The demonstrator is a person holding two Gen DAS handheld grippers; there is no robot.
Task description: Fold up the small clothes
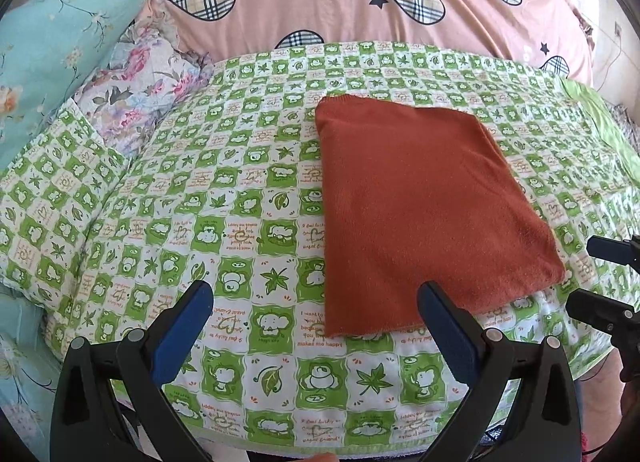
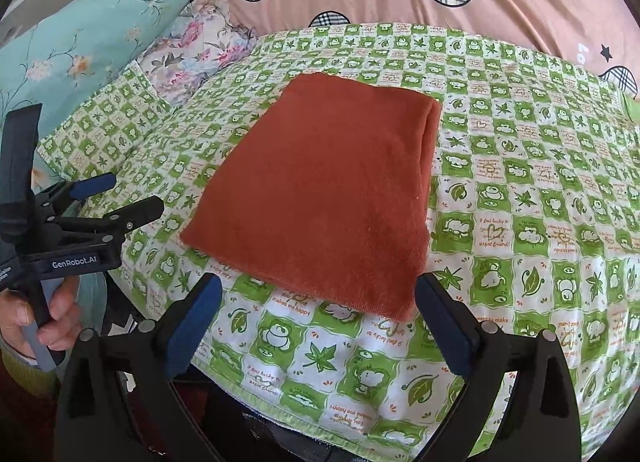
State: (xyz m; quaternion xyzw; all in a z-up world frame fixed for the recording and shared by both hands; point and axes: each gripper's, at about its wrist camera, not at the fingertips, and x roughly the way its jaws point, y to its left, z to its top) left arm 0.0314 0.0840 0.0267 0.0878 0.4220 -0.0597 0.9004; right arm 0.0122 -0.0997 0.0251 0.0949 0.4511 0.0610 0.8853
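A rust-orange cloth (image 1: 420,214) (image 2: 328,190) lies folded into a flat rectangle on the green-and-white checked sheet (image 1: 240,202) (image 2: 520,222). My left gripper (image 1: 316,292) is open, hovering over the cloth's near left corner with nothing between its blue pads. In the right wrist view it (image 2: 134,192) sits off the cloth's left side, held by a hand (image 2: 60,314). My right gripper (image 2: 319,282) is open too, above the cloth's near edge and holding nothing. Its black fingers (image 1: 586,274) show at the right edge of the left wrist view, apart from the cloth.
A pink duvet with plaid hearts (image 1: 340,2) is piled up behind the sheet. A teal floral pillow (image 1: 60,42) and a crumpled flowered fabric (image 1: 140,90) lie at the back left. The bed's front edge (image 2: 280,406) runs just below the grippers.
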